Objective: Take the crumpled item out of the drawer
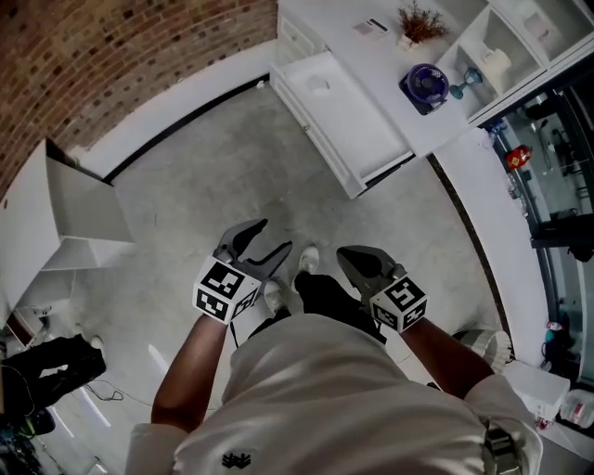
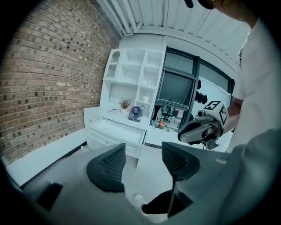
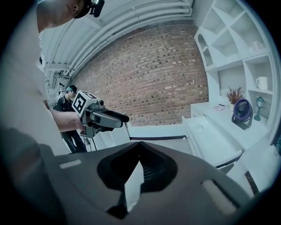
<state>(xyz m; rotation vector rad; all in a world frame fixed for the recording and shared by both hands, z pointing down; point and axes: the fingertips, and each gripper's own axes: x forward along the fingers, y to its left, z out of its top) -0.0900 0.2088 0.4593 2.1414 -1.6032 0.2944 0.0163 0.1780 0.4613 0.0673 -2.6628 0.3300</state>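
Note:
The white drawer (image 1: 367,139) stands pulled out from the cabinet, across the floor from me. A small pale crumpled item (image 1: 318,85) lies in its far end and shows as a small lump (image 3: 199,128) in the right gripper view. My left gripper (image 1: 271,237) is held at waist height with its jaws wide open and nothing between them; its fingers (image 2: 107,167) frame the open drawer (image 2: 115,130). My right gripper (image 1: 345,255) is beside it, shut and empty. Both are well short of the drawer (image 3: 215,145).
A purple fan (image 1: 425,85), a dried plant (image 1: 418,20) and a paper sit on the cabinet top, with white shelves behind. A white unit (image 1: 65,223) stands at the left by the brick wall. A black bag (image 1: 46,371) lies at lower left. Another person (image 3: 68,99) stands behind.

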